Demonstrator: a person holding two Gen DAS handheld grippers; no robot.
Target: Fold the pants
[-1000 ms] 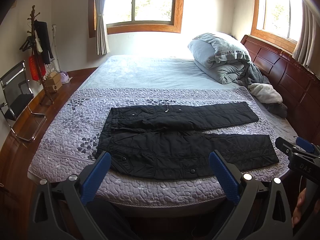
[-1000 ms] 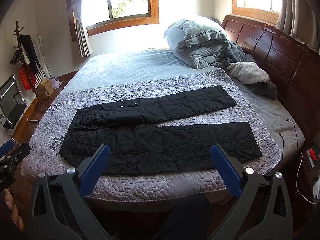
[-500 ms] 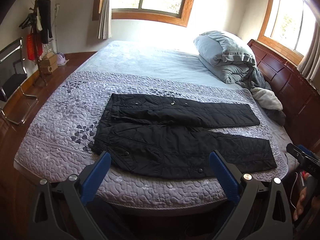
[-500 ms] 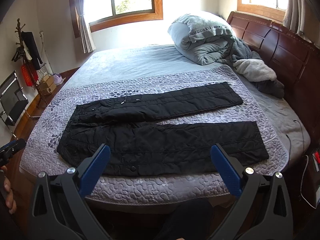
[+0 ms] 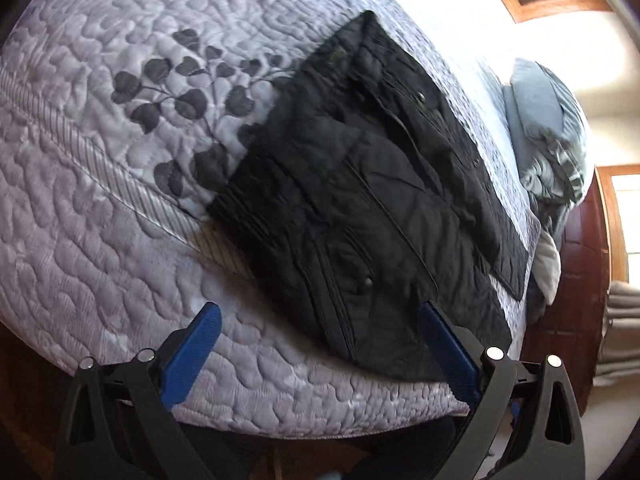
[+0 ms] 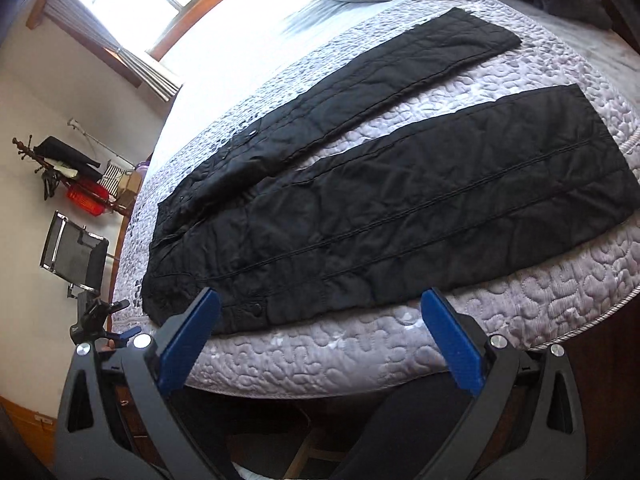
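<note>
One pair of black pants (image 6: 400,200) spread flat on one quilted bed (image 6: 540,300), two legs apart, two grippers, left gripper (image 5: 320,356) and right gripper (image 6: 320,344), jaws released, empty.

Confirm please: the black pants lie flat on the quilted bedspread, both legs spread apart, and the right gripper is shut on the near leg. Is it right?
Not quite. In the right wrist view the right gripper is open and holds nothing, short of the near leg. The black pants do lie flat on the quilted bedspread, legs apart.
</note>
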